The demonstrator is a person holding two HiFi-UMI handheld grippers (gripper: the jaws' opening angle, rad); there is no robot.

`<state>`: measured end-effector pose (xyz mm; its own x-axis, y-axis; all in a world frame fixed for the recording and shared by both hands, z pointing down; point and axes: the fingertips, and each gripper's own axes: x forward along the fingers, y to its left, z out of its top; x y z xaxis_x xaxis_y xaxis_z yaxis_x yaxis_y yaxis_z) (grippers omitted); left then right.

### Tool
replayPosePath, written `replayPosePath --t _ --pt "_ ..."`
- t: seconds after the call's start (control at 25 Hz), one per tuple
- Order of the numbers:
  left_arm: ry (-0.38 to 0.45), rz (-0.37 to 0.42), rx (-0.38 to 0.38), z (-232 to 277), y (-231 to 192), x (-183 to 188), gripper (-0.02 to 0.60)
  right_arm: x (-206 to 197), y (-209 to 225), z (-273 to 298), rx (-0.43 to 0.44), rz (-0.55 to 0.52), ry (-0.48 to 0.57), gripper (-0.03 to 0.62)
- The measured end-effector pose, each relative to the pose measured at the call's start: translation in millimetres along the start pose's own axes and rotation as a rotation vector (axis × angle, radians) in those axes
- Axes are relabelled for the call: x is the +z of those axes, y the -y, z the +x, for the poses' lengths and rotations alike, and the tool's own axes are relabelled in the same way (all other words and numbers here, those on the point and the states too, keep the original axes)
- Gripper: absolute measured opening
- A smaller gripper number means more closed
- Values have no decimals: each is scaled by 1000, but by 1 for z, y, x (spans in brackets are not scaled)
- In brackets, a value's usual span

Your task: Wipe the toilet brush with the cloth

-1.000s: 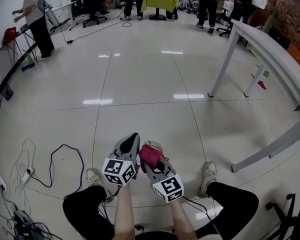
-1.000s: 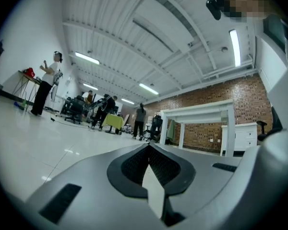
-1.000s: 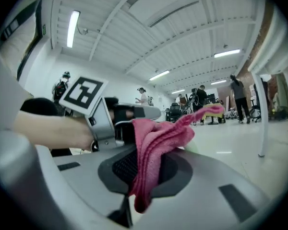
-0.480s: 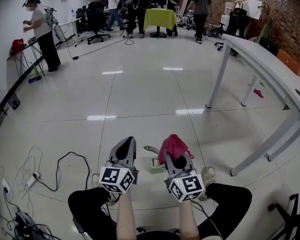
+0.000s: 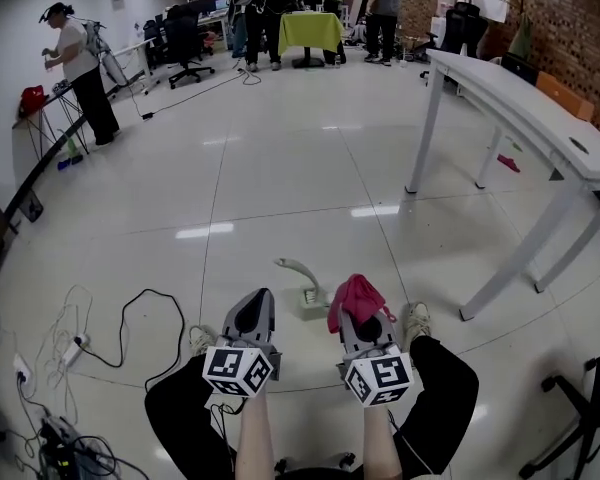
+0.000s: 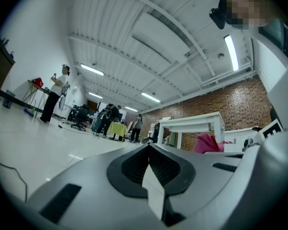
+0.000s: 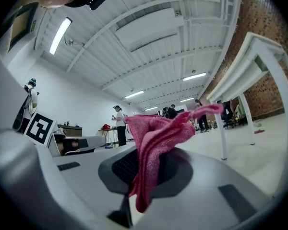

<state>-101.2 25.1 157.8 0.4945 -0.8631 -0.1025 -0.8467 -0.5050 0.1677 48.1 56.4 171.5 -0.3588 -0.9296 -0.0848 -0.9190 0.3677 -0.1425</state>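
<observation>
**Pink cloth gripped, toilet brush on the floor**

A crumpled pink cloth (image 5: pixel 353 296) is pinched between the closed jaws of the right hand-held gripper (image 5: pixel 362 318). Its folds are bunched upward and one corner hangs below. A pale toilet brush (image 5: pixel 301 273) stands on the glossy floor (image 5: pixel 280 168), its curved handle leaning left from a squarish base. The cloth is held clear of it.

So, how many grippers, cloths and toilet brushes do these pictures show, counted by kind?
grippers: 2, the left gripper and the right gripper
pink cloth: 1
toilet brush: 1
total: 4
</observation>
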Motion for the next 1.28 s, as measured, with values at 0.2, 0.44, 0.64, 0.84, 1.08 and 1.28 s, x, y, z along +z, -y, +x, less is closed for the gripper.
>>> replayPosePath --t 0.2,0.44,0.64,0.84,1.08,1.28 --pt "15 -2 -40 -56 36 7 5 16 -32 -60 -10 -22 28 32" --pt "73 -16 -77 -157 73 25 5 19 -106 -139 41 -68 21 32" --pt "37 17 -71 -245 103 15 5 -2 -155 -216 19 -42 -24 32" --pt "-3 29 -8 -335 112 2 5 -19 -212 -286 25 -46 -74 32" --pt "-23 55 60 -411 114 -16 5 -43 -249 -336 11 -38 -78 32" --pt "24 50 105 -458 118 -12 5 -38 -272 -361 21 -101 -75 32"
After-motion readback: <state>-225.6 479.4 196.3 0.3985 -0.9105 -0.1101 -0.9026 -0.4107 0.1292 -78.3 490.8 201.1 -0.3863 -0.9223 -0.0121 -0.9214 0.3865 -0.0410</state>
